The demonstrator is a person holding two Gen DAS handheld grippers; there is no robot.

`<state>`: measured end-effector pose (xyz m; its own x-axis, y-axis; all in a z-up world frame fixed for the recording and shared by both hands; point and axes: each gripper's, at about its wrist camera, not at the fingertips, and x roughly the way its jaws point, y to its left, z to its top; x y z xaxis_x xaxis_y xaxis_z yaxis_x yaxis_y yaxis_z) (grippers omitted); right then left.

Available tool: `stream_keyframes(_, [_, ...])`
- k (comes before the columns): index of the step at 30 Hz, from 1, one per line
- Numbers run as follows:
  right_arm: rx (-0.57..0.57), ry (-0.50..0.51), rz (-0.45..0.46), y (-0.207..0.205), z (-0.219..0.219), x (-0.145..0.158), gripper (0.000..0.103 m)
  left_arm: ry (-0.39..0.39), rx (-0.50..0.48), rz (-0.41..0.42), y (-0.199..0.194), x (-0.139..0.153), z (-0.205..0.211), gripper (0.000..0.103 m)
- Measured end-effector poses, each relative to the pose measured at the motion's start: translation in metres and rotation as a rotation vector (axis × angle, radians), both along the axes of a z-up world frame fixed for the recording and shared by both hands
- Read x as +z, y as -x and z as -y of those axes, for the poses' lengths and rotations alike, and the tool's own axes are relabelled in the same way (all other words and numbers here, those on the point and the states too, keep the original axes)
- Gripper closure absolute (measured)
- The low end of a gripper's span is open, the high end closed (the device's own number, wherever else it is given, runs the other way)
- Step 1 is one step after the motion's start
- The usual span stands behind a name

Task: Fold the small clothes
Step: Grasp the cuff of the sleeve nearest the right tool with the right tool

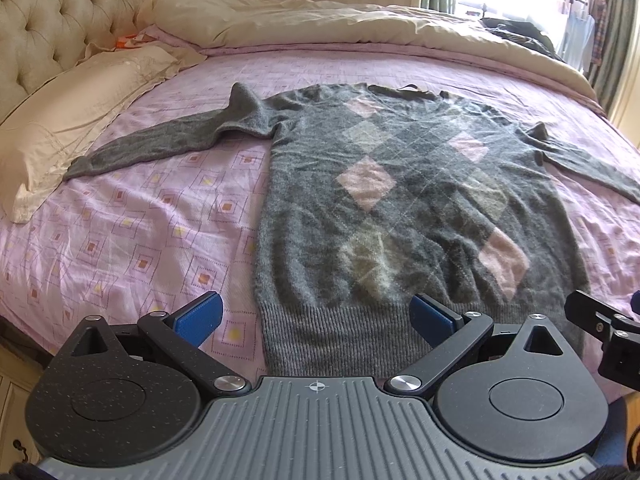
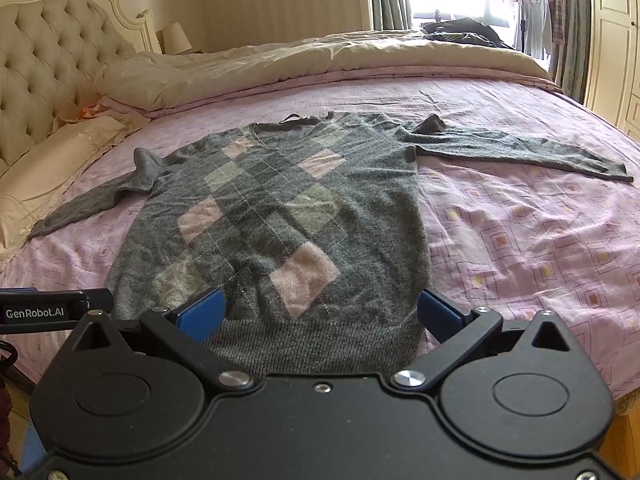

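The left tool (image 1: 316,316) is spread wide, its blue pads (image 1: 200,316) well apart and holding nothing; it hangs over the near edge of the bed (image 1: 120,240), above the left part of the ribbed hem (image 1: 340,340) of the sweater (image 1: 380,200). The right tool (image 2: 320,314) is likewise wide open and empty, its pads (image 2: 202,314) straddling the hem's right part from above; whether either tool touches the knit cannot be told.

The grey argyle sweater lies flat, front up, in the middle of the bed on the pink patterned sheet, hem at the near edge and collar toward the far edge. One sleeve (image 1: 160,140) stretches toward the headboard (image 1: 52,20) side, its cuff reaching the cream pillow (image 1: 72,108). The other sleeve (image 2: 520,148) runs out toward the opposite edge. A cream duvet (image 2: 320,60) is bunched along the far edge.
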<state>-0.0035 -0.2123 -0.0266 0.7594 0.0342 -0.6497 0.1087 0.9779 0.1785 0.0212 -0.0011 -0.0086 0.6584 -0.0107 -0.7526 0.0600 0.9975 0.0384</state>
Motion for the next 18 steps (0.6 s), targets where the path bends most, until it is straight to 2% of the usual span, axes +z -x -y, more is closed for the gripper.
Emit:
stream_keyframes(9, [-0.006, -0.177, 0.003, -0.028, 0.035, -0.004, 0.001, -0.021, -0.023, 0.022, -0.026, 0.008, 0.009, 0.002])
stream_keyframes(18, [-0.095, -0.166, -0.013, -0.068, 0.099, -0.018, 0.001, 0.006, -0.060, 0.066, -0.069, 0.002, 0.017, 0.002])
